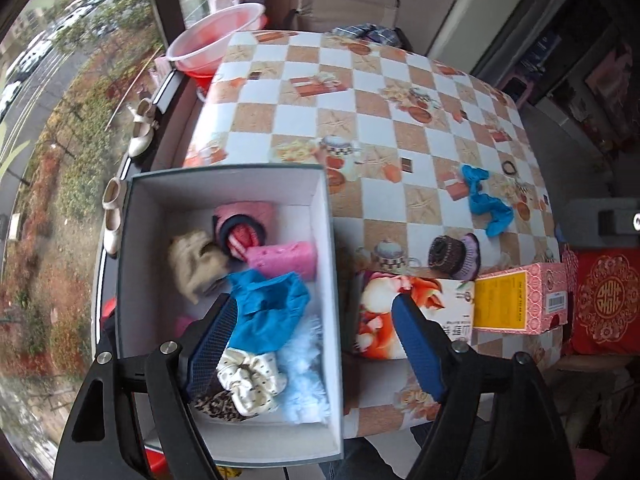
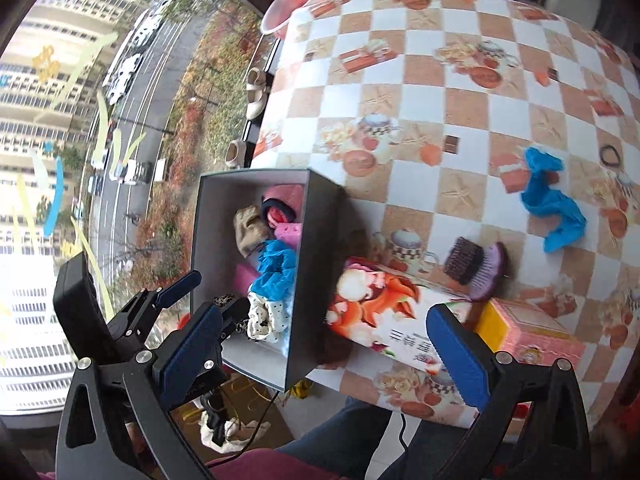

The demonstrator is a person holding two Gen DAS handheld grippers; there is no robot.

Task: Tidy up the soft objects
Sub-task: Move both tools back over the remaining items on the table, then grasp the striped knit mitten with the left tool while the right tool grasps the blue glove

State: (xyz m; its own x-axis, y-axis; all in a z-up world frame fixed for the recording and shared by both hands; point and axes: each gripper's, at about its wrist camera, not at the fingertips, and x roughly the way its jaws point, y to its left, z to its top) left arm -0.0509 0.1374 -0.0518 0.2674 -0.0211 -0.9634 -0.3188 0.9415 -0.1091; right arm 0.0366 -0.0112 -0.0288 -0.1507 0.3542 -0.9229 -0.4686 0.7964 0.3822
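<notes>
The left gripper (image 1: pixel 316 344) hangs with its jaws wide and nothing between the pads; its left finger (image 1: pixel 214 344) stands over the open grey box (image 1: pixel 332 248) and its right finger (image 1: pixel 420 348) over the printed carton (image 1: pixel 400 312) outside the box wall. In the box the soft things lie together: a blue cloth (image 1: pixel 272 308) just at 12 o'clock from the left finger, a dotted cream scrunchie (image 1: pixel 252 380) touching that finger's inner side, a pale blue fluffy piece (image 1: pixel 304 372), a pink sponge (image 1: pixel 284 258), a beige cloth (image 1: pixel 192 260) and a red-and-dark ring (image 1: pixel 240 236). The right gripper (image 2: pixel 320 348) is also spread wide and holds nothing; the box (image 2: pixel 316 248) lies at 11 o'clock from its middle. On the checkered tablecloth (image 2: pixel 420 80), another blue cloth (image 2: pixel 556 208) rests well apart at 2 o'clock, and a purple-backed brush-like thing (image 2: pixel 480 268), somewhat blurred, lies at 1 o'clock beside a pink box (image 2: pixel 536 332).
</notes>
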